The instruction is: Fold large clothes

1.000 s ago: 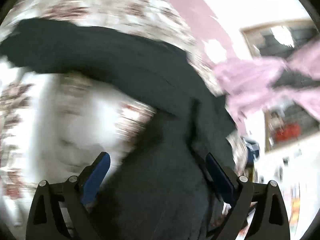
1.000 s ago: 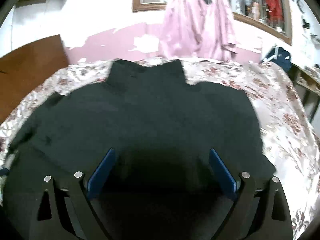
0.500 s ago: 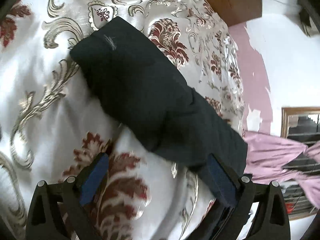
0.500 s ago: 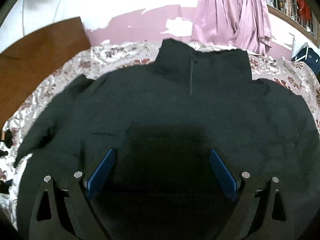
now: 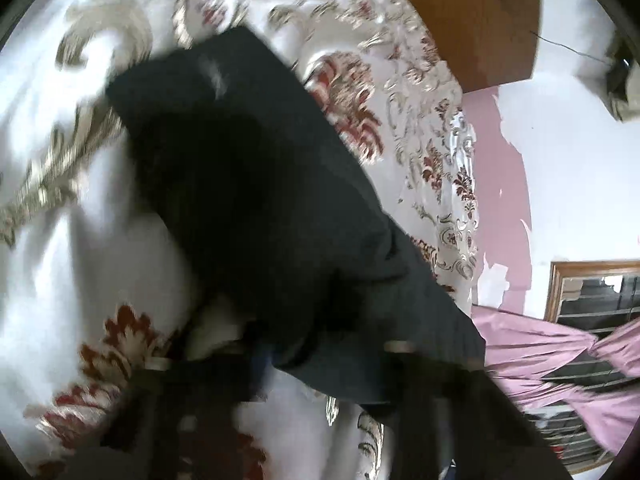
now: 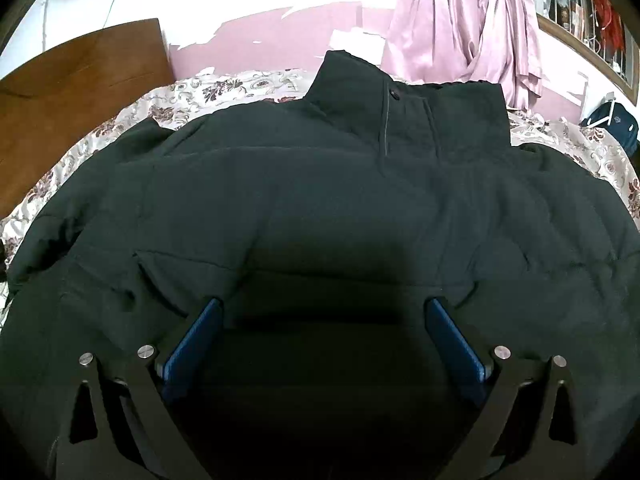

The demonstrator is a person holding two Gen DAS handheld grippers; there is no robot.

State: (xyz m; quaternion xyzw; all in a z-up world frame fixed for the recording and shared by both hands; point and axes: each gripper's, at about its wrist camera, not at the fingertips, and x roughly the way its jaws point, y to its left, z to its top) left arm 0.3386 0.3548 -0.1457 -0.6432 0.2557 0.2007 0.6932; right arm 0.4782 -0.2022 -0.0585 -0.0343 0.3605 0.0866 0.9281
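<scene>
left wrist: close over sleeve [image 5: 248, 184] | right wrist: above jacket [image 6: 320, 208]

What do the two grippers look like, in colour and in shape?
The right gripper has two black angular fingers with triangular cut-outs, round silver bolts and flat blue inner pads. The left gripper is blurred: only dark fingers, pale bolts and a hint of blue show.

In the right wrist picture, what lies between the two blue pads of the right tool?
Only the black jacket: its dark fabric fills the gap of the open right tool, in the right wrist view.
</scene>
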